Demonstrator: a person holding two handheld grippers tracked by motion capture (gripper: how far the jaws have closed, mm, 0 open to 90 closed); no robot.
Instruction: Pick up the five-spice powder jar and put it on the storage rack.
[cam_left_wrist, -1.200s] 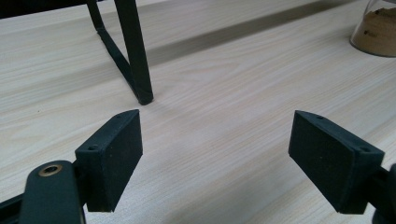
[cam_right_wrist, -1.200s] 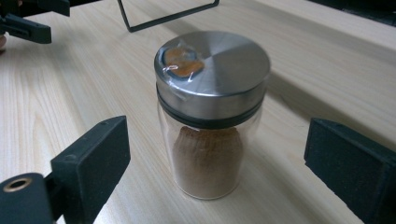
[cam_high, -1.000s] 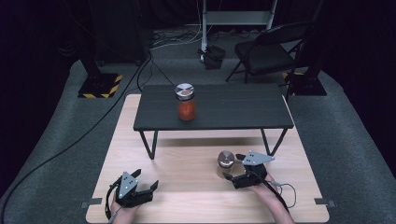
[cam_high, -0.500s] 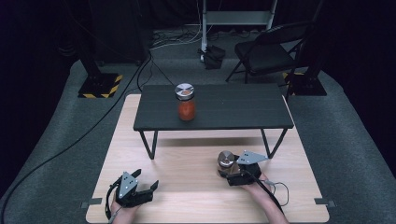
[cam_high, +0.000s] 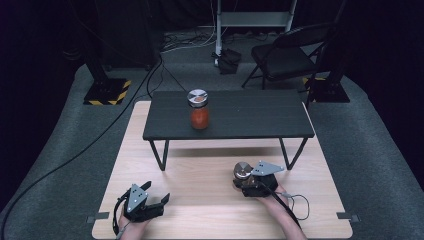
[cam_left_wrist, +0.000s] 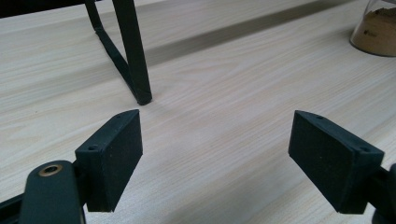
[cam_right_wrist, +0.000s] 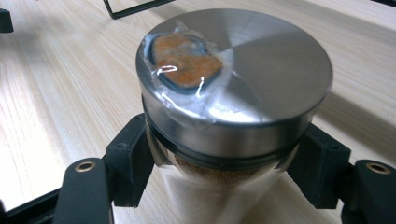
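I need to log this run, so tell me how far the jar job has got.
Done: a glass jar of red powder with a silver lid already stands on the low black table. In hand: the right gripper has just closed its jaws on a glass jar of brown powder with a silver lid, which stands on the light wooden board. Left: probably lifting it to the table. The left gripper rests open, with nothing between its jaws.

A spice jar (cam_high: 243, 171) is sitting between the right claw (cam_high: 245, 181) pads; 1 jar (cam_high: 199, 110) is standing beyond, on the small table (cam_high: 260, 117).
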